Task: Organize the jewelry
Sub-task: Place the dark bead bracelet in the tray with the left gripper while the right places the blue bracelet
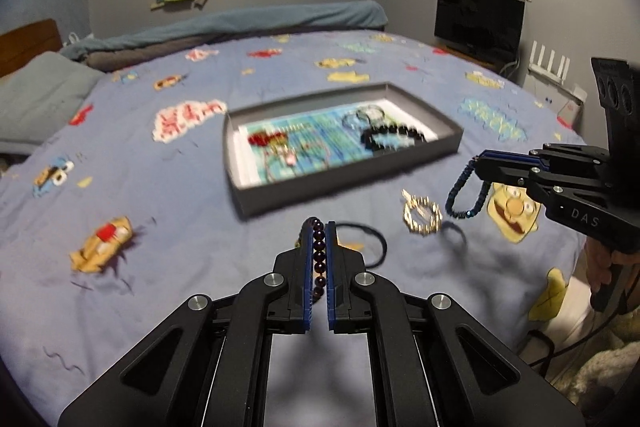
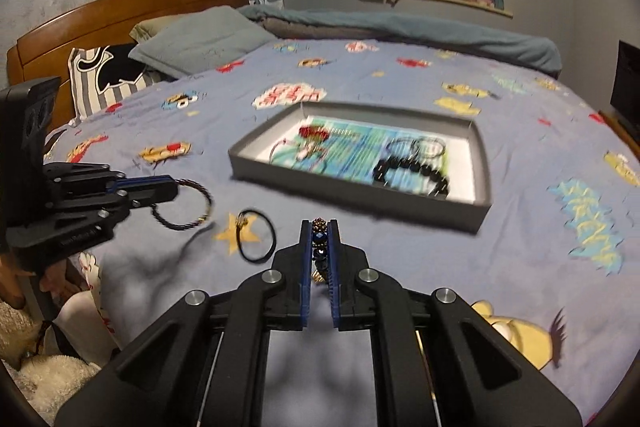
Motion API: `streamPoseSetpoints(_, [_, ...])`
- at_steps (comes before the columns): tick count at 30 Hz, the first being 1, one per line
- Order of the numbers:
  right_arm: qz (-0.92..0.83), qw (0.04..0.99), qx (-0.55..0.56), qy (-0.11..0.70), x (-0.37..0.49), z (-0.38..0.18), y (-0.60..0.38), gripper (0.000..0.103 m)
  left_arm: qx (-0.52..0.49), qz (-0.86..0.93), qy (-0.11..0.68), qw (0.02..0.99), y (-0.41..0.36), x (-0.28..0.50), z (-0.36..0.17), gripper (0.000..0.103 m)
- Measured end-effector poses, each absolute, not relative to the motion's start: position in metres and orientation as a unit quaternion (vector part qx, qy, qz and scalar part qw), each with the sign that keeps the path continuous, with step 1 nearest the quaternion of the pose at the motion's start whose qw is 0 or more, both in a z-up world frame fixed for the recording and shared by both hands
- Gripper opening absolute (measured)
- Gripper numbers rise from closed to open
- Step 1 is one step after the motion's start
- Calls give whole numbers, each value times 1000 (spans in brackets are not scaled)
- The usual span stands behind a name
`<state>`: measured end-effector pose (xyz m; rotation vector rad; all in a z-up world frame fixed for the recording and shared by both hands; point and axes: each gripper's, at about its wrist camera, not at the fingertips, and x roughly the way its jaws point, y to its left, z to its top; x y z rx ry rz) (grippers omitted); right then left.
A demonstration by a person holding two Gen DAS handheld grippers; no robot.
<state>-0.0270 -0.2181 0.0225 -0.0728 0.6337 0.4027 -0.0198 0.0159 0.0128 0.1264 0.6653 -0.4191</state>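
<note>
A grey jewelry tray (image 1: pixel 448 143) (image 2: pixel 482 203) lies on the bed and holds a black bead bracelet (image 1: pixel 394 137) (image 2: pixel 412 169), thin rings and a red piece. My left gripper (image 1: pixel 319 227) (image 2: pixel 176 187) is shut on a dark bead bracelet (image 1: pixel 319 247) (image 2: pixel 184 205), held above the sheet in front of the tray. My right gripper (image 2: pixel 320 227) (image 1: pixel 478 163) is shut on a blue bead bracelet (image 2: pixel 320 247) (image 1: pixel 466 195), also lifted. A black hair tie (image 1: pixel 378 241) (image 2: pixel 258 235) and a gold bracelet (image 1: pixel 422 215) lie on the sheet between the grippers.
The blue cartoon-print bedsheet (image 1: pixel 200 267) covers the bed. Pillows (image 2: pixel 200 39) and a wooden headboard (image 2: pixel 120 11) are at the far left. A folded blanket (image 1: pixel 260 23) lies along the far edge. A TV (image 1: pixel 478 19) stands at the right wall.
</note>
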Motion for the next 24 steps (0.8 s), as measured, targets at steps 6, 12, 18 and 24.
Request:
streamPoseSetpoints(6, [186, 940, -35, 284, -8, 47, -225, 7, 48, -208, 304, 928, 22, 1, 38, 6])
streamPoseSetpoints(12, [169, 947, -38, 269, 23, 61, -229, 7, 48, -209, 305, 928, 14, 36, 43, 6])
streamPoseSetpoints(18, [154, 948, -33, 276, 59, 58, -237, 7, 34, -226, 317, 921, 0, 79, 42, 6])
streamPoseSetpoints(24, [149, 945, -26, 290, 101, 46, -236, 7, 40, -247, 328, 911, -24, 121, 37, 6])
